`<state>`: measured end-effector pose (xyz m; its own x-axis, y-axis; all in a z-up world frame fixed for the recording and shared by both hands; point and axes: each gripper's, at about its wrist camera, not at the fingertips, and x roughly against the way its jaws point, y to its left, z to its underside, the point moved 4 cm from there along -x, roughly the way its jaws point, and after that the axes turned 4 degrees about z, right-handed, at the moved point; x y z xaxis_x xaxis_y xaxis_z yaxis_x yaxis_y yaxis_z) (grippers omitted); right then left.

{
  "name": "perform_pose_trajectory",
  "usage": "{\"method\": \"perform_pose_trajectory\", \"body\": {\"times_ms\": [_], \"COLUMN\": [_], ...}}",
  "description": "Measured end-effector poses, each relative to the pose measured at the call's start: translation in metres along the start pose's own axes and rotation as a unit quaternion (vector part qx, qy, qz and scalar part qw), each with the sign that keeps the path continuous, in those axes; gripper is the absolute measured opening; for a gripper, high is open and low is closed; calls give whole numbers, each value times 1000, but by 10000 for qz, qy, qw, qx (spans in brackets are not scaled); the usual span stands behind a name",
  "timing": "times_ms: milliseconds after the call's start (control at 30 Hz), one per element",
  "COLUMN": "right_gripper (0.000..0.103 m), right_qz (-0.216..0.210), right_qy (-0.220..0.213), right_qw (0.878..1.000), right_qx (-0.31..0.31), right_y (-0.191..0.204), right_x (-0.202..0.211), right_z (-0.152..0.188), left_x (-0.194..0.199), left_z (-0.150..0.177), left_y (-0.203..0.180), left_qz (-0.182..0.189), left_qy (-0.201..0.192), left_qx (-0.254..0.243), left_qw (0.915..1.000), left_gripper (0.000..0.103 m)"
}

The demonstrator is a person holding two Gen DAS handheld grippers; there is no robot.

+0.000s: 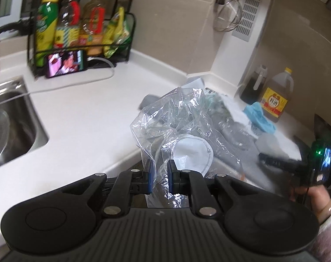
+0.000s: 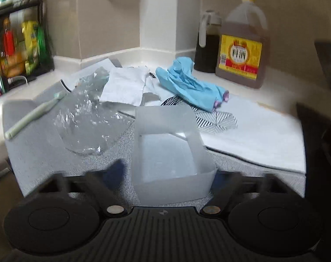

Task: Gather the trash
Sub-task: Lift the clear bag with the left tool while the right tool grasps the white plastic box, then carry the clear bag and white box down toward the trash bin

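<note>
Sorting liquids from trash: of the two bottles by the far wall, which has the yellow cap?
The big amber jug with the yellow-and-red label, on the right. The dark bottle beside it has a white handle and a pale top.

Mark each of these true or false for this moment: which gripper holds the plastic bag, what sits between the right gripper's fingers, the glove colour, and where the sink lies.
1. The left gripper is shut on the clear plastic bag. True.
2. The blue glove lies inside the translucent box. False: it lies behind the box, on papers.
3. The right gripper is clamped on the toothbrush. False: its jaws stand open either side of the box.
4. The sink lies left of the bag. True.
</note>
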<state>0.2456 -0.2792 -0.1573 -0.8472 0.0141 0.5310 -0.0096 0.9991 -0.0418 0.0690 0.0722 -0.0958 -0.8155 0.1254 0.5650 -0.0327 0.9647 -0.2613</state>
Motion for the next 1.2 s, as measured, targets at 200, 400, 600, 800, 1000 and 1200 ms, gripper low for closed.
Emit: {"method": "perform_pose_trajectory", "body": {"times_ms": [200,400,600,800,1000,1200], "right_gripper": [63,63,63,63,63,63], "right_qz": [198,-185,-818,-1212,-1414,-1563], "right_qy": [-184,-775,-885,-429,-31,41], "right_qw": [9996,9968,9927,9916,9898,9872], "right_qx": [81,-70,-1,99,165,306], "right_y": [1,5,32,64,89,103], "right_x": [21,96,171,197,194,198], "right_z": [1,4,40,79,99,106], "left_x": [11,18,17,15,19,20], "left_z": [19,30,46,67,78,80], "left_y": [11,9,5,6,5,7], "left_qz": [-156,-137,-19,-29,-14,34], "left_qy": [-7,-56,70,285,319,360], "left_qx": [-27,-143,-212,-250,-334,-309], "left_qw": [9999,9998,9997,9993,9989,9989], "left_gripper": [14,14,14,14,14,14]}}
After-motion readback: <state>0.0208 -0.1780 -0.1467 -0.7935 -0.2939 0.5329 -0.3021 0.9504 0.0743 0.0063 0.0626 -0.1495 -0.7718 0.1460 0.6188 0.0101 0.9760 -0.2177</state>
